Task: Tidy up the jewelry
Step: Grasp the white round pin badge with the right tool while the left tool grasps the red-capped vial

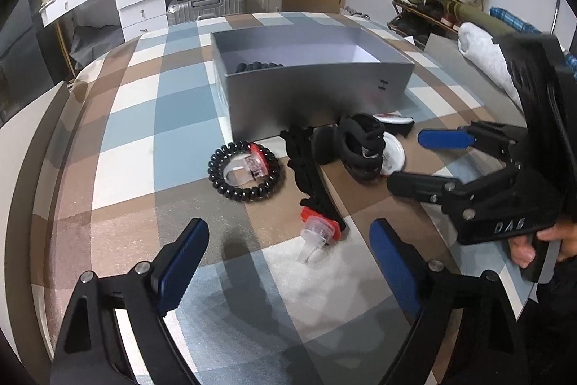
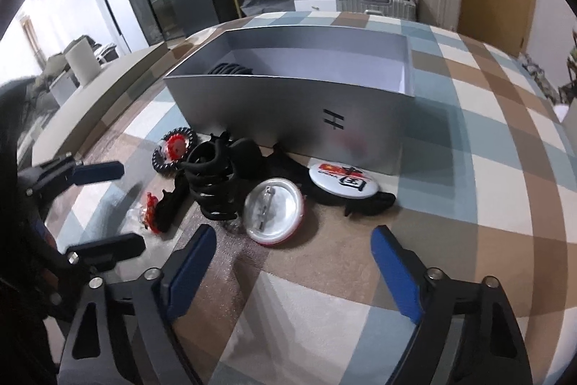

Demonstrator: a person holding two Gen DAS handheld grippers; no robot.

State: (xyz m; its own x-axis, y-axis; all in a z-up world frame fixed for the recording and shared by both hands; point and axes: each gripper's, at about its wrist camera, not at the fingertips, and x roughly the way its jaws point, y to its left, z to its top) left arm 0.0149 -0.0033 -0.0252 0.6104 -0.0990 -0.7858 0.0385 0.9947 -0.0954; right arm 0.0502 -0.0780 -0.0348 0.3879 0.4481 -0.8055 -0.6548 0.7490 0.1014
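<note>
Both the left gripper (image 1: 290,251) and right gripper (image 2: 292,258) hover released and empty before the grey box (image 1: 317,89), which already holds one black coil, while the black spiral band (image 1: 245,170), claw clip (image 2: 212,184) and badges (image 2: 274,211) lie loose at its near wall, apparently awaiting transfer.

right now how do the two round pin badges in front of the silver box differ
The nearer badge lies face down, showing its shiny metal back and pin; the farther badge lies face up, showing a white front with red and black print. The nearer badge leans against the black hair claw; the farther badge rests on dark items close to the silver box. Both are round, look similar in size, and sit outside the box.
</note>
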